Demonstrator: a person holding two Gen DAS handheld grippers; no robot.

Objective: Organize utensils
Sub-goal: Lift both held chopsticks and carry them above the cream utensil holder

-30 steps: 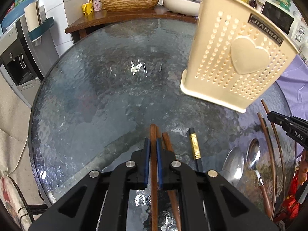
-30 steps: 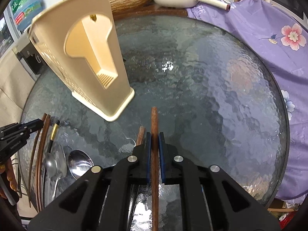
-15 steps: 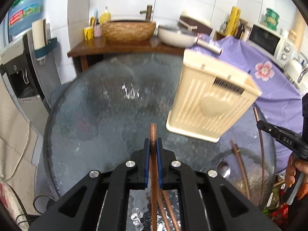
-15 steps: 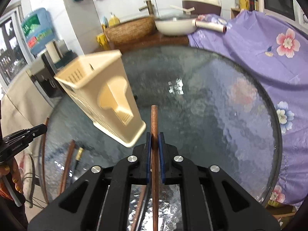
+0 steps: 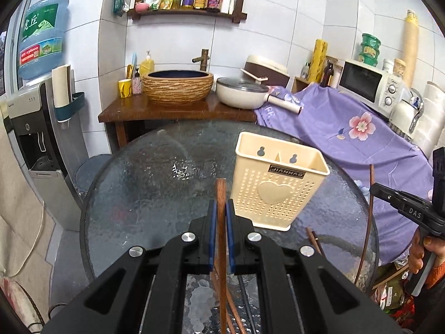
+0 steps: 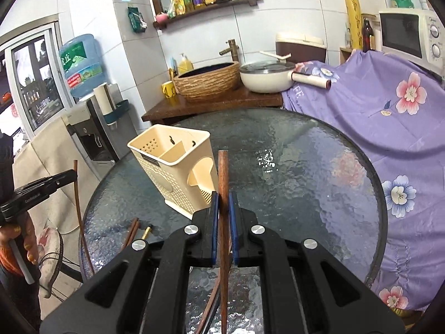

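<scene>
Wooden chopstick (image 5: 221,194) clamped in our left hand-held gripper (image 5: 221,211), another (image 6: 223,172) in our right (image 6: 223,203); cream holder (image 5: 278,186) ahead-right of left, nearer; shafts point forward.

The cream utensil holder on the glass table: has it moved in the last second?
Cannot tell. The utensil holder only looks farther off because both cameras rose; it appears to sit at the same spot on the glass table.

Past my round textured-glass table (image 5: 139,194) I've got a brown woven basin (image 5: 178,86) on a wooden counter (image 5: 167,111), a white lidded pan (image 5: 242,94), a purple floral cloth (image 6: 389,117) and a white microwave (image 5: 367,86).
</scene>
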